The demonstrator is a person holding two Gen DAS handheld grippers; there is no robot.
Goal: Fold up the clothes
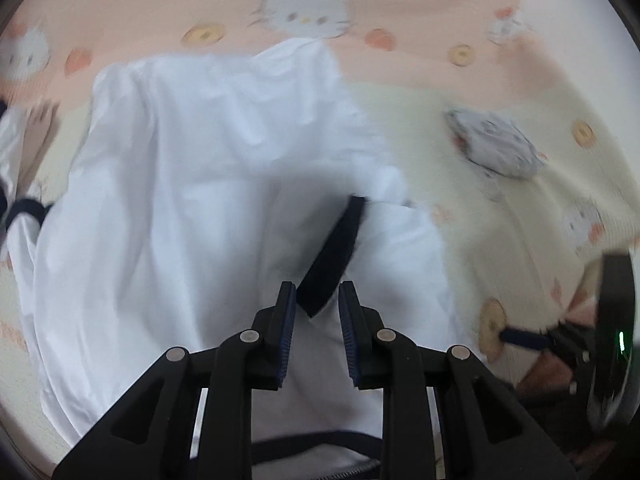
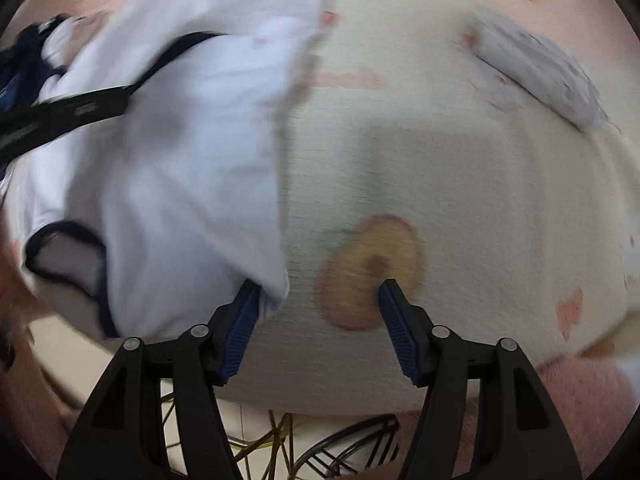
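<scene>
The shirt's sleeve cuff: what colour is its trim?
Dark navy, on a white shirt; the cuff shows best in the left wrist view.

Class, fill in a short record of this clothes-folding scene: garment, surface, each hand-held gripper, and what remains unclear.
garment: white fabric top with dark navy trim, spread out and creased
surface: pink and cream cartoon-cat print blanket
left hand-held gripper: jaws narrowly apart around a navy trim strip; no pad seen pressing it
right hand-held gripper: jaws wide open, left finger at the top's edge, the rest over bare blanket
unclear: frames are motion-blurred; whether the left one actually grips the strip
</scene>
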